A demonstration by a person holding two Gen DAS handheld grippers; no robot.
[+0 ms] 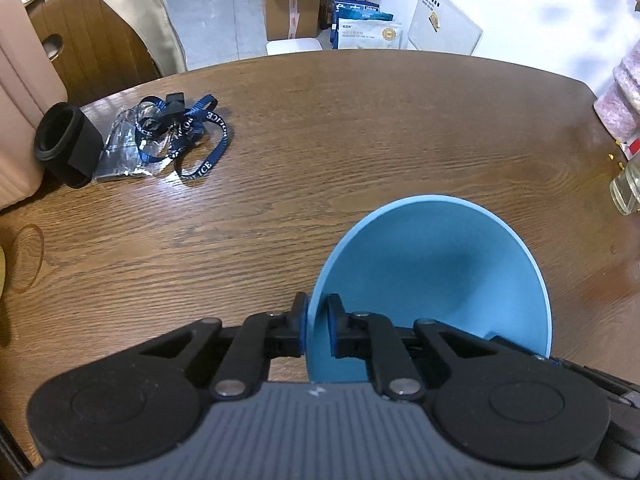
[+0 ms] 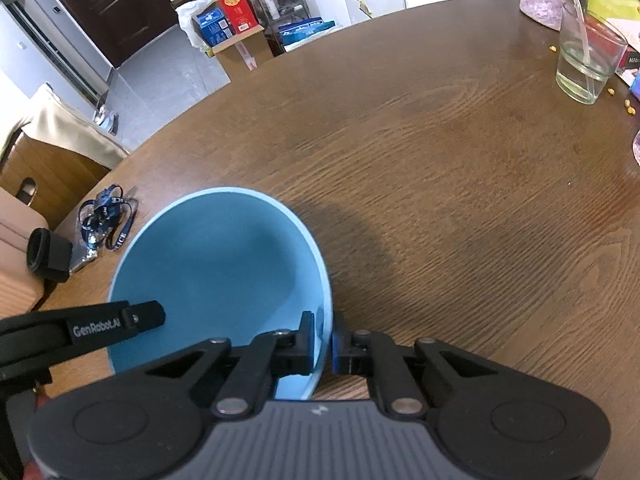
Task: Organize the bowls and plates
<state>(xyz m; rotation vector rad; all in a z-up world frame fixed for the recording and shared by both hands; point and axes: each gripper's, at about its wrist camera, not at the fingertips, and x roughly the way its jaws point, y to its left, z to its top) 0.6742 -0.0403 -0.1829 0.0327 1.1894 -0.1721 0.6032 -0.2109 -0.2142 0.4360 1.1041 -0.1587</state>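
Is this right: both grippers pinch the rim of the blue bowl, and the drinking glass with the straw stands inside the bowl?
Not quite. Both the left gripper and right gripper do pinch the blue bowl rim, but the drinking glass with its straw stands on the wooden table, well away from the bowl. The right wrist view shows it.

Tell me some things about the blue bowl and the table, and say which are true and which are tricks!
1. Both grippers pinch the blue bowl's rim. True: the left gripper and the right gripper are each shut on it.
2. The bowl is full of soup. False: it is empty.
3. A blue lanyard lies on the table. True.
4. The drinking glass lies tipped over. False: it stands upright.
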